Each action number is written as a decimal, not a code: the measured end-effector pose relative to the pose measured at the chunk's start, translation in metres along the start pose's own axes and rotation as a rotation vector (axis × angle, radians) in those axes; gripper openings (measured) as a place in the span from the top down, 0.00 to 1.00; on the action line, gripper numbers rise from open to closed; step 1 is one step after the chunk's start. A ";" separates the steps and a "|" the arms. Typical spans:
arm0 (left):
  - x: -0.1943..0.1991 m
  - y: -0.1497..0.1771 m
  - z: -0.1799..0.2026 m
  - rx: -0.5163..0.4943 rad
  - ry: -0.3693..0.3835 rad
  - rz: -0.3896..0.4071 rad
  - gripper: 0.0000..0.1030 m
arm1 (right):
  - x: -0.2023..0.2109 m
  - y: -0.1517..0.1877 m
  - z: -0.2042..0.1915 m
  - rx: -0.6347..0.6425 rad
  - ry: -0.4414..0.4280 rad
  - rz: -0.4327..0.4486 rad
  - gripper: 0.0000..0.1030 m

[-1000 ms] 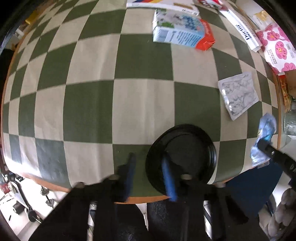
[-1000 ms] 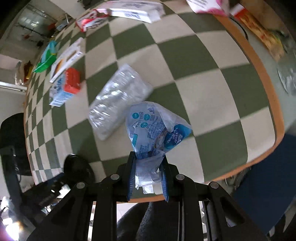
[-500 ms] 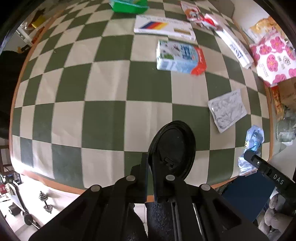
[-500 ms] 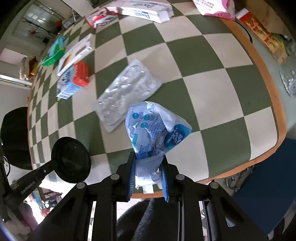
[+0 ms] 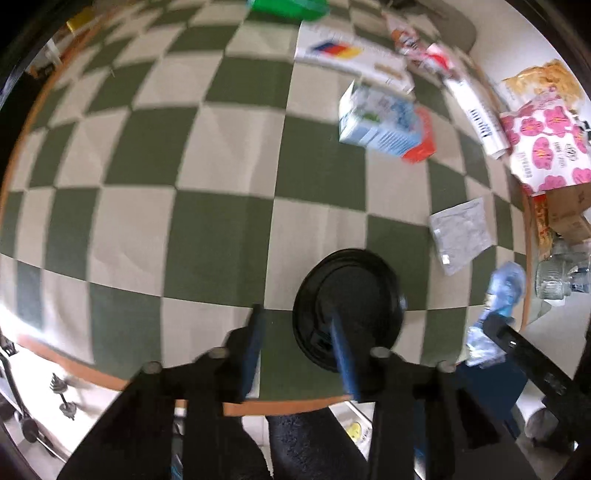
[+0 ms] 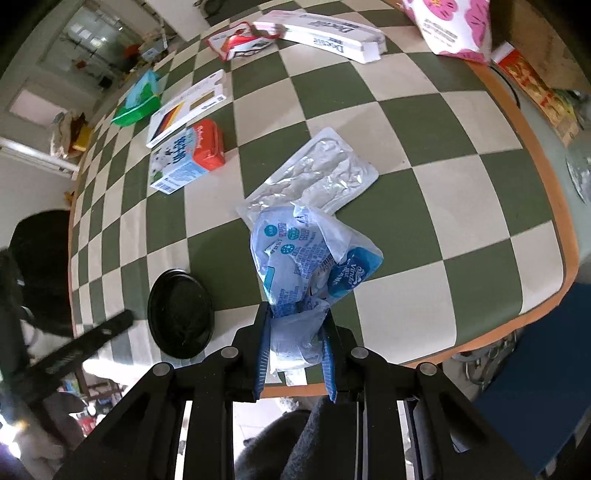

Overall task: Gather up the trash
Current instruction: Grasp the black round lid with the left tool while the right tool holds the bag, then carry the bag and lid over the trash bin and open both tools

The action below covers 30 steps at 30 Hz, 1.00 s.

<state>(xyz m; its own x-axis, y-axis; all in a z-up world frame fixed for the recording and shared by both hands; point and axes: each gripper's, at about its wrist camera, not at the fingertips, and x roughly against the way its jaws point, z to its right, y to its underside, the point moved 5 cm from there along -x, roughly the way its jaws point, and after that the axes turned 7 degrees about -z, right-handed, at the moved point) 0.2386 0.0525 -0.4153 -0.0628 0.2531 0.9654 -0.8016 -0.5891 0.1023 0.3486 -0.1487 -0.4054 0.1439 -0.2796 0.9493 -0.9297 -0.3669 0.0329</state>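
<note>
Wrapper clamped in one set of tongs, lid lying loose by the other

The right gripper (image 6: 295, 343) is clamped on a crumpled blue wrapper (image 6: 310, 266), lifted clear of the checked table (image 6: 424, 122), probably for binning. The left gripper (image 5: 299, 350) stands apart, empty, with the black lid (image 5: 349, 310) flat on the table near the edge at its 1 o'clock. At 12 o'clock, a white box (image 6: 328, 35) reads "Doctor", upside down.

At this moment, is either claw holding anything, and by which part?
The right claw grips the crumpled blue-and-clear plastic wrapper by its bunched lower end. The left claw is open, holding nothing; the round black plastic lid lies flat beneath it.
</note>
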 end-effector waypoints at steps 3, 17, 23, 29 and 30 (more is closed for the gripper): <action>-0.014 0.001 -0.001 0.007 0.016 -0.031 0.66 | -0.002 0.001 0.001 -0.030 0.007 0.000 0.76; 0.014 0.014 0.026 -0.056 -0.087 0.092 0.98 | -0.009 0.002 -0.004 0.021 0.022 -0.018 0.76; 0.048 0.021 0.018 -0.046 -0.091 0.160 0.98 | -0.001 0.005 -0.006 0.042 -0.004 -0.013 0.76; 0.080 0.034 -0.012 -0.045 -0.099 0.239 0.98 | 0.008 0.019 -0.021 0.079 -0.017 0.006 0.76; 0.086 0.039 -0.016 -0.050 -0.102 0.252 0.98 | 0.010 0.024 -0.025 0.081 -0.019 0.011 0.76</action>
<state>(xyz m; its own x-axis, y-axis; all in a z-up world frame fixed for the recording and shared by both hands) 0.1920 0.0638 -0.3323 -0.2059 0.0236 0.9783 -0.7969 -0.5842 -0.1537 0.3193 -0.1384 -0.3874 0.1408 -0.3001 0.9434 -0.9007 -0.4345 -0.0038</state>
